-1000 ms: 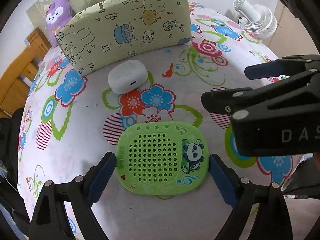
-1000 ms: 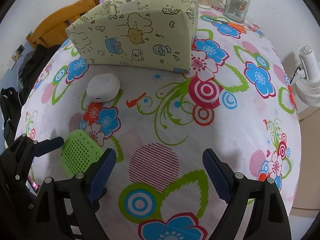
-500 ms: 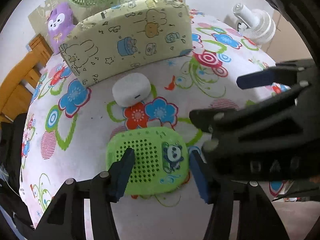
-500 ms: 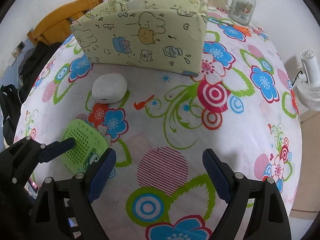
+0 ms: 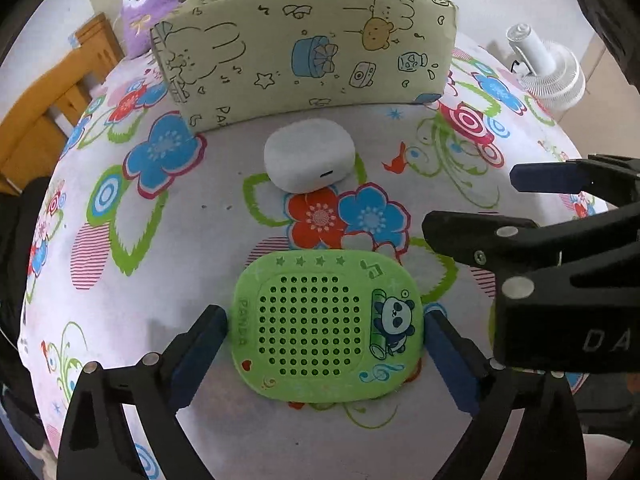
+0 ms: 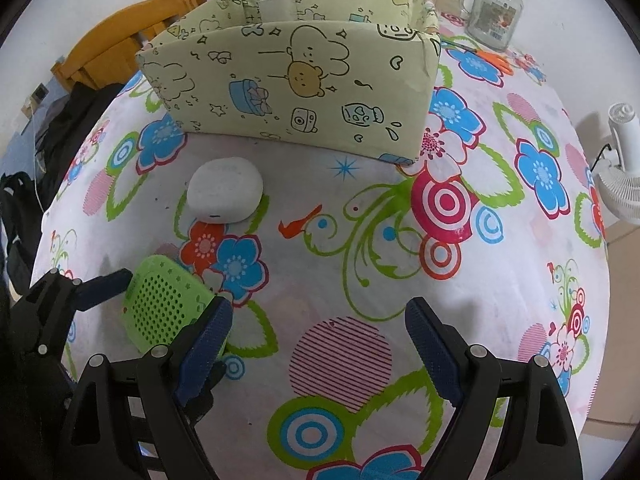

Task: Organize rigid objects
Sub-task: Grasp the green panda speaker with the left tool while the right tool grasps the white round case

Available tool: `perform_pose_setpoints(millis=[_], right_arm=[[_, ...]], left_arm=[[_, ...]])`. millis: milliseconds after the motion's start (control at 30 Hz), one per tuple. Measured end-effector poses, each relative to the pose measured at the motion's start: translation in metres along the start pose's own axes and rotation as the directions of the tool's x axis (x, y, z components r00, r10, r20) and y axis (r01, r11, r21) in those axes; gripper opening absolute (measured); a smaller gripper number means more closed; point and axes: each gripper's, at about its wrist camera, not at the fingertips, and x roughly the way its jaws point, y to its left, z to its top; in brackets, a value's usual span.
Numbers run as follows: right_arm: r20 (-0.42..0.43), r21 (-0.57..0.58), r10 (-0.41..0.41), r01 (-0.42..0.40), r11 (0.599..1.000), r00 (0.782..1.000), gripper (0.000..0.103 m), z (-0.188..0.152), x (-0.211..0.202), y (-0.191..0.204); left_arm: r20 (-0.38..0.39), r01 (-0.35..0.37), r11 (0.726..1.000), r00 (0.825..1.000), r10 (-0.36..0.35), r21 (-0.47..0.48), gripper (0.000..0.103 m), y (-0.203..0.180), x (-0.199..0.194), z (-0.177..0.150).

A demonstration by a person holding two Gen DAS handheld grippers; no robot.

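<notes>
1. The desk (image 6: 500,280), under its flowered cloth, carries everything.
2. The box (image 5: 308,52) stands at the back, open top up, likely the place these items go.
3. The right hand-held gripper (image 6: 318,346) hovers spread over bare cloth, holding nothing, probably keeping clear.
4. The left hand-held gripper (image 5: 326,350) straddles the green case (image 5: 328,328); its jaws have just been opening, and the pads now sit at the case's short edges, lined up for a pinch.
5. The white pod (image 5: 309,155) lies between case and box, untouched.
</notes>
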Motion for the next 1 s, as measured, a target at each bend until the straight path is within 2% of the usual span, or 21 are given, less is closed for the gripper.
perform_pose_setpoints(millis=[100,200,400,1000], right_arm=[[-0.010,0.007,-0.005,0.005,1.000,1.000,0.090,0.001,0.003,-0.002],[-0.013,0.011,-0.006,0.006,1.000,1.000,0.090,0.003,0.004,-0.004],[-0.011,0.002,0.002,-0.002,1.000,1.000,0.090,0.009,0.007,0.000],[0.013,-0.059,0.035,-0.034,0.998,0.999,0.090,0.050,0.024,0.044]], left_arm=[[0.002,-0.003,1.000,1.000,0.003,0.003,0.101,0.001,0.002,0.001],[0.004,-0.005,1.000,1.000,0.005,-0.004,0.095,0.002,0.001,0.003],[-0.004,-0.002,0.999,1.000,0.002,-0.033,0.095,0.002,0.000,0.006],[-0.005,-0.062,0.995,0.998,0.062,-0.075,0.095,0.047,-0.002,0.023]])
